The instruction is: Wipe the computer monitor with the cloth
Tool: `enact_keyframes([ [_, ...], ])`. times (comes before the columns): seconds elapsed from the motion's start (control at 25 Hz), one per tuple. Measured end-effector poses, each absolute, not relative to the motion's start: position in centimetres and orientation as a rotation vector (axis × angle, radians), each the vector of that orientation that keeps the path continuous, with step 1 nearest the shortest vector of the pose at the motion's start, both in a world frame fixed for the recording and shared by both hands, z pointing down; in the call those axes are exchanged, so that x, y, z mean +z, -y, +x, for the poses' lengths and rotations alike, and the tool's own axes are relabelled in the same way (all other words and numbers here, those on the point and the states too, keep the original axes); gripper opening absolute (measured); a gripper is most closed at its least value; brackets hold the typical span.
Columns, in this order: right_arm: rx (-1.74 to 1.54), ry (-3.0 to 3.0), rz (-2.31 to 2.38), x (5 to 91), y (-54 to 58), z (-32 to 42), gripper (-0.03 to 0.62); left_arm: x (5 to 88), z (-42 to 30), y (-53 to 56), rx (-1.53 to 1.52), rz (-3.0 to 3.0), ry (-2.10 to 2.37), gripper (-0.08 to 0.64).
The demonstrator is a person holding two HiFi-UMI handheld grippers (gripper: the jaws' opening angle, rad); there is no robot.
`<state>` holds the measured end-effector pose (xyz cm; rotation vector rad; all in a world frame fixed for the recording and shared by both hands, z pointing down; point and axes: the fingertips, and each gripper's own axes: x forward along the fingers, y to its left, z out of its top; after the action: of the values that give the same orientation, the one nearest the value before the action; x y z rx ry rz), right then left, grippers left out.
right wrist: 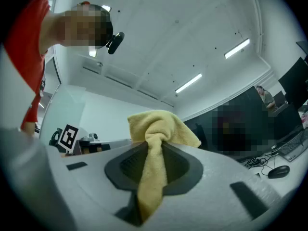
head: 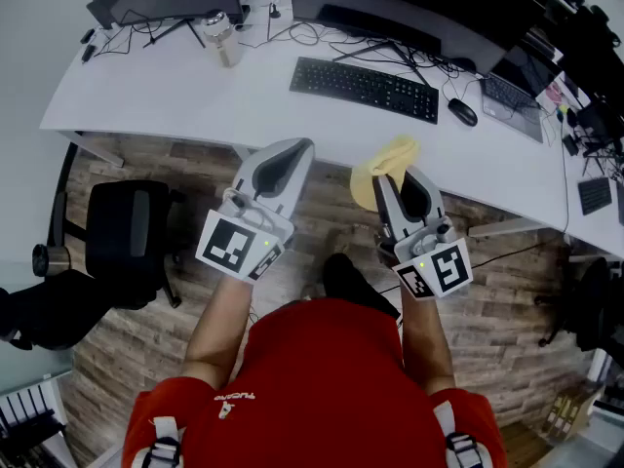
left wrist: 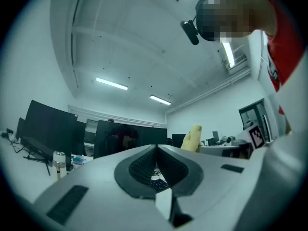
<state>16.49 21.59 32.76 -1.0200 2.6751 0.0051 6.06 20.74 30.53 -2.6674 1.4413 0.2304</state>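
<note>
Black office chair [head: 132,237], padded seat, on wood-plank floor [head: 146,359] at far left; white table [head: 175,91], smooth top, running across the upper part of the head view.

Metal tumbler [head: 222,39], cylindrical, upright on the table's left half, near tangled black cables.

Left gripper [head: 295,146], grey plastic shell with dark ribbed pads; jaws pressed together at the tips, nothing between them; held over the floor just before the table edge; marker cube at its rear.

Black keyboard [head: 364,88], flat and rectangular, mid-table.

Yellow cloth [right wrist: 159,124], soft, nappy terry; a twisted strip runs down between the pads and a bunched crown stands above the tips; in the head view it overlaps the table's near edge.

Right gripper [right wrist: 154,146], same build; jaws pinching the yellow cloth tight.

Computer monitor [head: 390,8], wide, dark, matt, along the table's back edge, well apart from the yellow cloth.

Black mouse [head: 462,112], oval, right of the black keyboard; open laptop [head: 512,96] further right.
</note>
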Motion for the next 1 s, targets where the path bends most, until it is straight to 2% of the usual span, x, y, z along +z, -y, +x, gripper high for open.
enact_keyframes([
  [0.6, 0.031, -2.714, -0.877, 30.7, -6.0, 17.3, 0.080, 29.3, 6.2, -4.8, 0.199, -2.622, -1.523, 0.011],
  [1.0, 0.196, -2.811, -0.768, 26.6, 1.8, 13.4, 0.080, 28.3, 3.7, 2.8, 0.177, -2.595, -1.569, 0.011],
])
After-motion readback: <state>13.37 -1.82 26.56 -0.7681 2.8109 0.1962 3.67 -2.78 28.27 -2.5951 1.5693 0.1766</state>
